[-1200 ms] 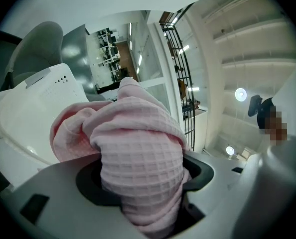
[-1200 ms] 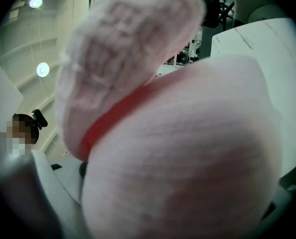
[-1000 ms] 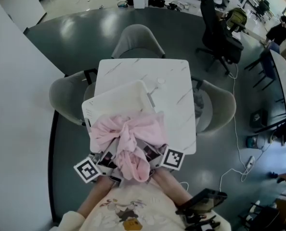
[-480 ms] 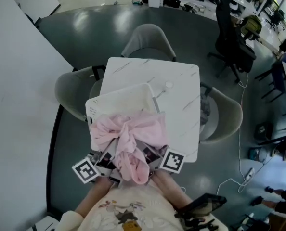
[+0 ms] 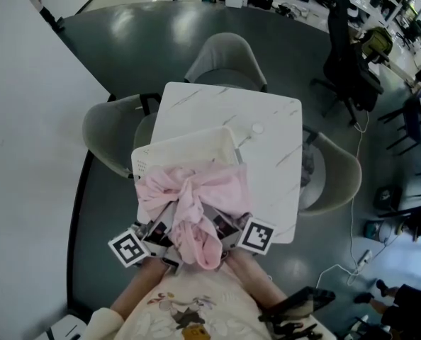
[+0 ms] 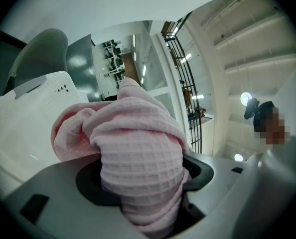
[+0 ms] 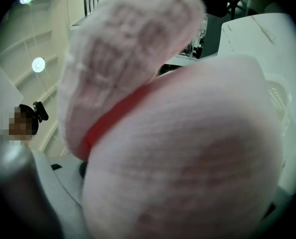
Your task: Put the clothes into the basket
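A pink waffle-weave cloth (image 5: 189,200) hangs bunched between my two grippers over the near edge of the white marble table (image 5: 267,140). Its upper part lies over the near rim of the white plastic basket (image 5: 186,147), and a tail droops towards me. My left gripper (image 5: 162,227) is shut on the pink cloth (image 6: 138,153), which bulges up out of its jaws, with the basket (image 6: 23,118) just behind. My right gripper (image 5: 223,225) holds the other end. The cloth (image 7: 188,148) fills the right gripper view and hides the jaws.
Three grey shell chairs stand round the table: one at the far side (image 5: 223,57), one at the left (image 5: 115,122), one at the right (image 5: 334,168). A small white round object (image 5: 256,128) lies on the tabletop. A black office chair (image 5: 349,55) stands farther right.
The head view has drifted, so the table and basket sit slightly lower and to the right. Both grippers hold the cloth the same way.
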`<action>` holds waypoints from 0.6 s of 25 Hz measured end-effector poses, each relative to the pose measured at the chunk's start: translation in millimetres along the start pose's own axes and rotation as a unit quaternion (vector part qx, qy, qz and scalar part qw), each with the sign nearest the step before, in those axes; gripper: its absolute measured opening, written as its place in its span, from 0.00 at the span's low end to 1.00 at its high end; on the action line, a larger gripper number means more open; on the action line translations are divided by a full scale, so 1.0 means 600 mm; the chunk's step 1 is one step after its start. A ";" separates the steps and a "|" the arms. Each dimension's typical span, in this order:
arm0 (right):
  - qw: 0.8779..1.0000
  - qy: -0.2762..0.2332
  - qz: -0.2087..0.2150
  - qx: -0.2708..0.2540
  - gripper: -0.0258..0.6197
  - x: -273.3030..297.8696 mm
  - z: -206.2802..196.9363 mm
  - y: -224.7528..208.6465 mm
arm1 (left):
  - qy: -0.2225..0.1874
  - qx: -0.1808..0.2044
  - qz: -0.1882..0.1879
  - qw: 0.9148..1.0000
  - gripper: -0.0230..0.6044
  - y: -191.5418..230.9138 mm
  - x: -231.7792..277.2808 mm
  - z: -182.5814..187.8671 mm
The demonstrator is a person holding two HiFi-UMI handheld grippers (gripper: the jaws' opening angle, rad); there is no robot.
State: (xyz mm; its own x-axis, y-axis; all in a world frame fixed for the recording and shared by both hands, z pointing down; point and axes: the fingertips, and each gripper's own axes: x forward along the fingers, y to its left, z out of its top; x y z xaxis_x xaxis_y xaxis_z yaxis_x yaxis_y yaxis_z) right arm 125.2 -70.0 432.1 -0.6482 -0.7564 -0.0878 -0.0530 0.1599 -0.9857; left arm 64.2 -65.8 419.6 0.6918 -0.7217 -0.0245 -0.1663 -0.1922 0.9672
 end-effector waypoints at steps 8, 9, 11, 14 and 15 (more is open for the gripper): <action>0.999 0.002 -0.033 -0.002 0.55 0.056 0.018 -0.031 | 0.009 -0.022 0.013 1.000 0.54 0.042 0.027 0.048; 0.999 0.002 -0.037 -0.002 0.55 0.062 0.019 -0.036 | 0.010 -0.025 0.016 1.000 0.54 0.048 0.030 0.054; 0.999 0.003 -0.046 0.001 0.55 0.072 0.021 -0.047 | 0.011 -0.031 0.022 0.999 0.54 0.060 0.034 0.062; 0.998 0.009 -0.059 -0.012 0.55 0.084 0.028 -0.065 | 0.013 -0.025 0.027 0.999 0.54 0.082 0.041 0.071; 0.998 0.011 -0.062 -0.017 0.55 0.088 0.030 -0.069 | 0.012 -0.021 0.028 0.999 0.54 0.088 0.043 0.074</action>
State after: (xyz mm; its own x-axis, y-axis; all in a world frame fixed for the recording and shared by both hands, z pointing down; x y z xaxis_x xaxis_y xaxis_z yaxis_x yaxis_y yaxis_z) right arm 107.1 -127.9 465.9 -0.6508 -0.7582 0.0386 -0.1600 0.0872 -0.9832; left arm 42.1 -124.2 458.9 0.6997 -0.7135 0.0353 -0.1752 -0.1235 0.9768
